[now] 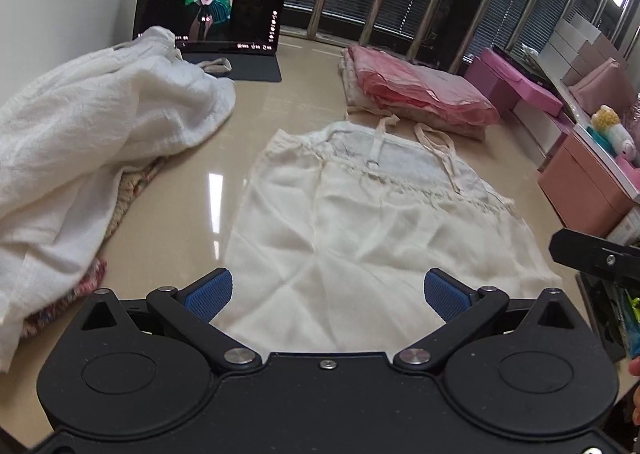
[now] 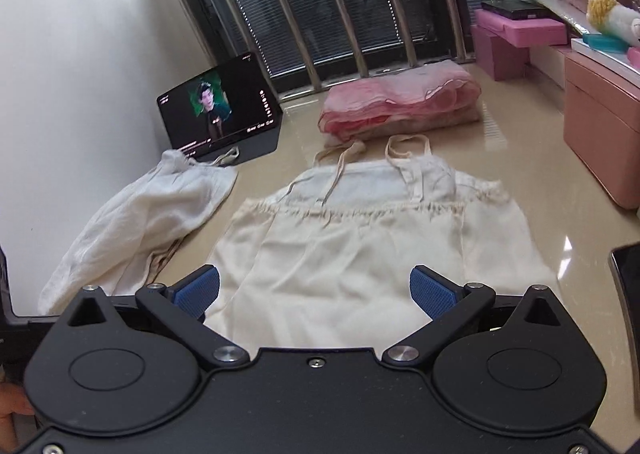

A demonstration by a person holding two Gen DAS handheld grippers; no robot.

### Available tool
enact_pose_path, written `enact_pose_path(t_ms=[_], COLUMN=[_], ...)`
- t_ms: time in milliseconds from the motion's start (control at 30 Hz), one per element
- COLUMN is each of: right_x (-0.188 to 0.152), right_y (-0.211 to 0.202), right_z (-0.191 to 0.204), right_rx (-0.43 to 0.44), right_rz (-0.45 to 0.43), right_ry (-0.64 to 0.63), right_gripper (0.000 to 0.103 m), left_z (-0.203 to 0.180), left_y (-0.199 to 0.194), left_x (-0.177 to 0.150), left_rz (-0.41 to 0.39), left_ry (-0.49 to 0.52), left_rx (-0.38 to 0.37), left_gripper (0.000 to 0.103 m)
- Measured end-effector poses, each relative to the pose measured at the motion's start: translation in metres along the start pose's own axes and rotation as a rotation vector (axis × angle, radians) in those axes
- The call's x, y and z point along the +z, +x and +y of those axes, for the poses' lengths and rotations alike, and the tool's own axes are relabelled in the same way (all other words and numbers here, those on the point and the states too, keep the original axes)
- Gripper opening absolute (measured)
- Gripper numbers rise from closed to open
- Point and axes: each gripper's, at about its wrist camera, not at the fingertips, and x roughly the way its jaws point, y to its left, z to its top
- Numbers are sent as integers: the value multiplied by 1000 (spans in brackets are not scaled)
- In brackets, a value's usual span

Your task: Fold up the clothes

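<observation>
A cream strappy top (image 1: 360, 222) (image 2: 360, 246) lies spread flat on the glossy beige floor, straps pointing away from me. My left gripper (image 1: 326, 292) hovers open over its near hem, blue pads wide apart with nothing between them. My right gripper (image 2: 314, 290) is open too, over the same hem. A crumpled white garment (image 1: 92, 142) (image 2: 148, 214) lies in a heap to the left. A folded stack with pink fabric on top (image 1: 420, 94) (image 2: 396, 102) sits beyond the top.
A tablet (image 1: 212, 6) (image 2: 220, 102) playing video leans on the white wall at the far left. Window bars (image 2: 340, 6) close the back. Pink boxes and drawers (image 1: 588, 174) (image 2: 604, 126) line the right side. A patterned cloth (image 1: 132, 190) shows under the white heap.
</observation>
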Motion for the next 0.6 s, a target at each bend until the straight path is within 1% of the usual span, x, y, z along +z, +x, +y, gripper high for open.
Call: enact_pose_path(t_ms=[133,300,400,500,567,600], right_x=[5,3,2,3,5,6], right_y=[13,30,40,48,53,55], right_z=[-6,-14,-17,-19,-19,-20], right_rx=[-33,-52,-62,-68,-73,-76], right_rz=[-8,24,44,50,47,45], right_ry=[-13,-16,-19,-26,-32,-36], right_gripper=[103,103,103,103,103,103], left_z=[7,15,8,6,2,-1], left_y=[22,56,76,96,98,101], left_x=[6,4,2,-1,-7,-10], left_rz=[-26,-79,-104,-62,-97,-90], left_ry=[34,81,147,186,248,289], left_rx=[15,-20,-26,-33,-3,-2], left_gripper=[103,103,103,102,103,103])
